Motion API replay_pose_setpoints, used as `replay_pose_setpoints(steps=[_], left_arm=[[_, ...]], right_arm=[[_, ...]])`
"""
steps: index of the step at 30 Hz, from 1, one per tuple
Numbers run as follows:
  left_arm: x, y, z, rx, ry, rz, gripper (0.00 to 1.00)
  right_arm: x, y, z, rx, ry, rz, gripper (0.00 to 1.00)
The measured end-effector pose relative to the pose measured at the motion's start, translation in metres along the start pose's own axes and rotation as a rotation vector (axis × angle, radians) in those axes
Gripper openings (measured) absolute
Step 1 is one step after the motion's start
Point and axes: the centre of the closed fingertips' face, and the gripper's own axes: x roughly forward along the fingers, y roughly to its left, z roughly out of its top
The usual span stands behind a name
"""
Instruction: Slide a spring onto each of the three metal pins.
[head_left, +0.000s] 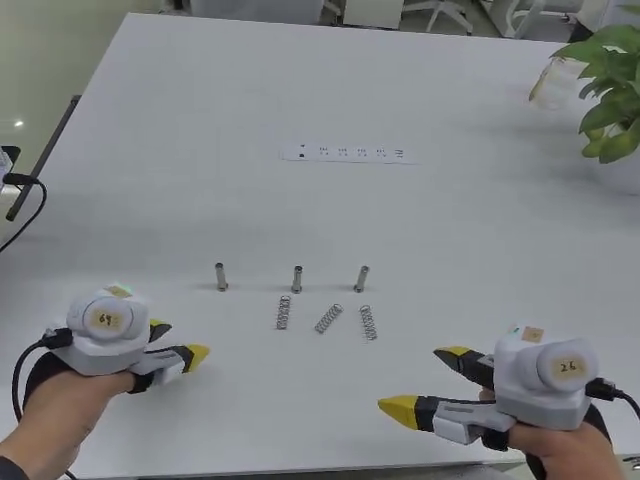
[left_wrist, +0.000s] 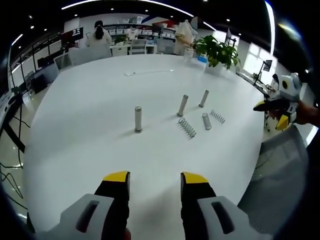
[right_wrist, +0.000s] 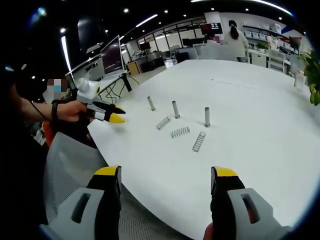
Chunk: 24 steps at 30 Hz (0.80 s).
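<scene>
While the left gripper (head_left: 177, 341) and right gripper (head_left: 424, 379) hover over the table's (head_left: 300, 210) near edge, fingers spread and empty, three springs (head_left: 328, 318) lie loose just beyond, with three upright metal pins (head_left: 297, 279) standing in a row right behind them.

Three metal pins (head_left: 297, 279) stand in a row, with three springs (head_left: 328, 318) at their 6 o'clock side. There are two grippers, the left gripper (head_left: 182, 340) at 8 o'clock and the right gripper (head_left: 422, 380) at 4 o'clock. One power strip (head_left: 345, 153) lies at 12 o'clock, and one plant (head_left: 612, 90) at 2.

Number 26 on right gripper (head_left: 413, 379), 69 on left gripper (head_left: 183, 340)
</scene>
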Motion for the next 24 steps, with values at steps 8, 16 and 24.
replay_pose_setpoints(steps=[8,16,24], left_arm=[[-0.013,-0.006,0.007,-0.022,-0.053,-0.017,0.42],[-0.021,-0.008,0.005,-0.039,-0.079,-0.013,0.48],[-0.035,-0.023,0.003,-0.062,-0.105,-0.016,0.54]], right_arm=[[0.004,0.000,0.002,-0.006,0.004,0.010,0.72],[0.008,-0.003,0.004,-0.014,0.004,0.015,0.72],[0.011,-0.004,0.007,-0.020,0.003,0.022,0.72]])
